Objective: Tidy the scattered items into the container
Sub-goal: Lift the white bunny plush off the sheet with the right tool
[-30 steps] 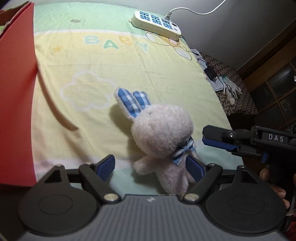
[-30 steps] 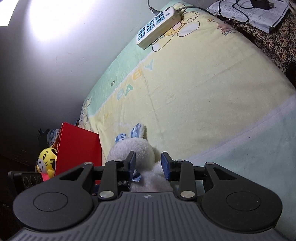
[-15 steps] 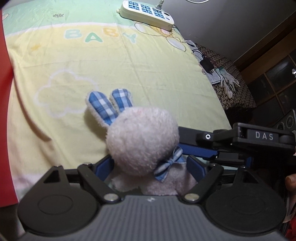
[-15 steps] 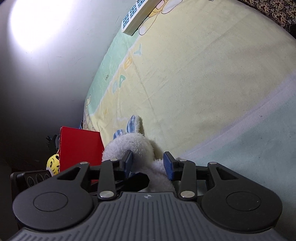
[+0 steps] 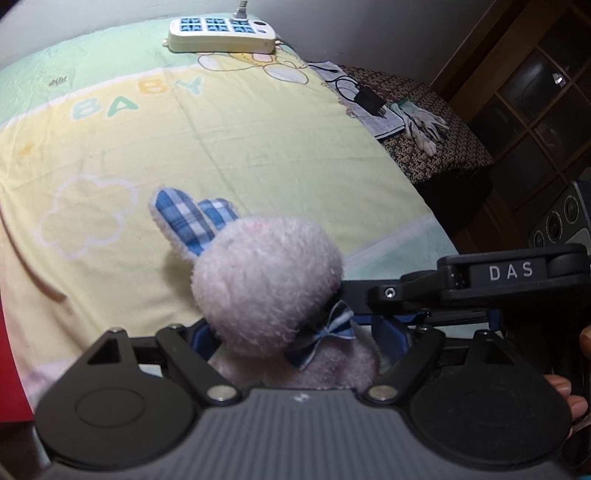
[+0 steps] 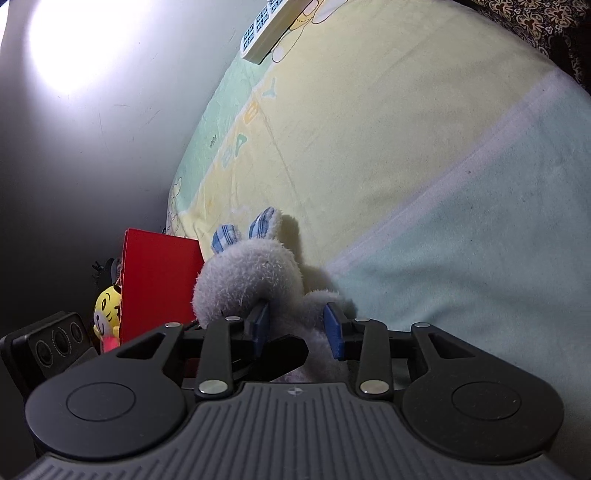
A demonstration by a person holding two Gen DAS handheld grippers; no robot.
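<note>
A white plush bunny (image 5: 266,280) with blue checked ears and a blue bow lies on the baby blanket (image 5: 240,147). My left gripper (image 5: 299,343) has its blue pads on either side of the bunny's body, below the head. My right gripper (image 6: 297,328) is shut on the bunny's body (image 6: 251,280) from the right side; its black arm marked DAS (image 5: 509,273) crosses the left wrist view. The red container (image 6: 159,284) stands just left of the bunny, with a yellow tiger toy (image 6: 107,310) beside it.
A white power strip (image 5: 221,35) lies at the blanket's far edge by the wall. A charger with cable (image 5: 369,99) and white gloves (image 5: 424,122) lie on a patterned surface to the right. A dark cabinet (image 5: 535,110) stands beyond.
My left gripper has moved forward so the bunny sits between its pads. The right gripper has come in and shut on the bunny's body. The bunny looks raised and tilted.
</note>
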